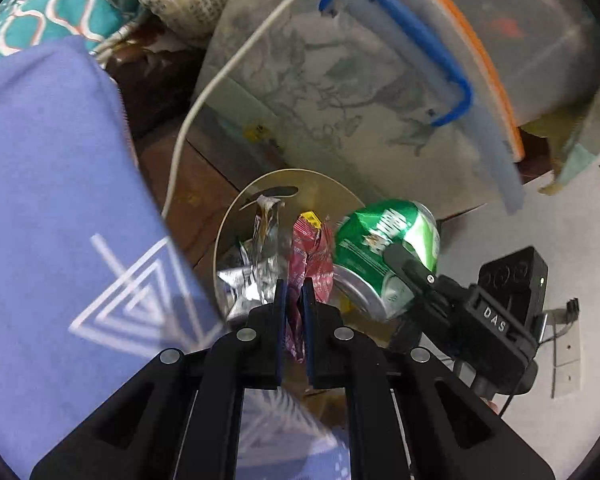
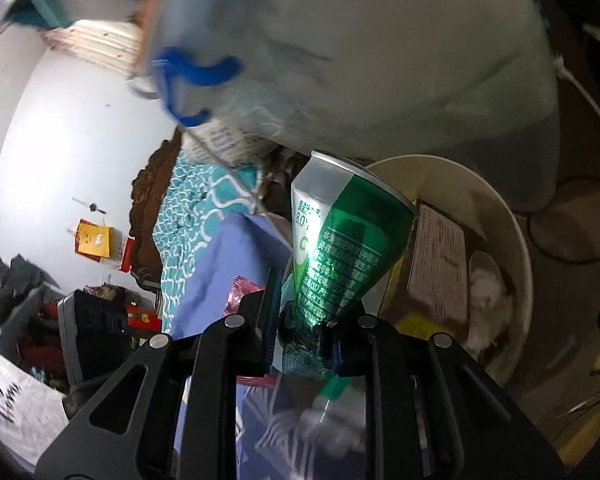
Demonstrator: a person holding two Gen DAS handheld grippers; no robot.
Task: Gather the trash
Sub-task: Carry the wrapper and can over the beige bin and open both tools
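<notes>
My left gripper (image 1: 294, 286) is shut on a crumpled red wrapper (image 1: 312, 252), which sticks up from between the blue pads; a silver foil wrapper (image 1: 252, 276) hangs beside it, and whether it is pinched too is unclear. Both hang above a round cream bin (image 1: 228, 220). My right gripper (image 2: 304, 312) is shut on a crushed green can (image 2: 340, 248) at its lower end, the can tilted over the bin's rim (image 2: 520, 240). The same can (image 1: 384, 248) appears in the left wrist view, right of the wrapper. Inside the bin lie a brown carton (image 2: 436, 264) and white tissue (image 2: 488, 292).
A translucent storage box with a blue handle (image 1: 400, 40) stands just behind the bin. A white cable (image 1: 204, 92) loops over it. Purple cloth with white triangles (image 1: 52, 200) fills the left, teal patterned bedding (image 1: 48, 8) beyond. Pale floor (image 1: 560, 220) lies to the right.
</notes>
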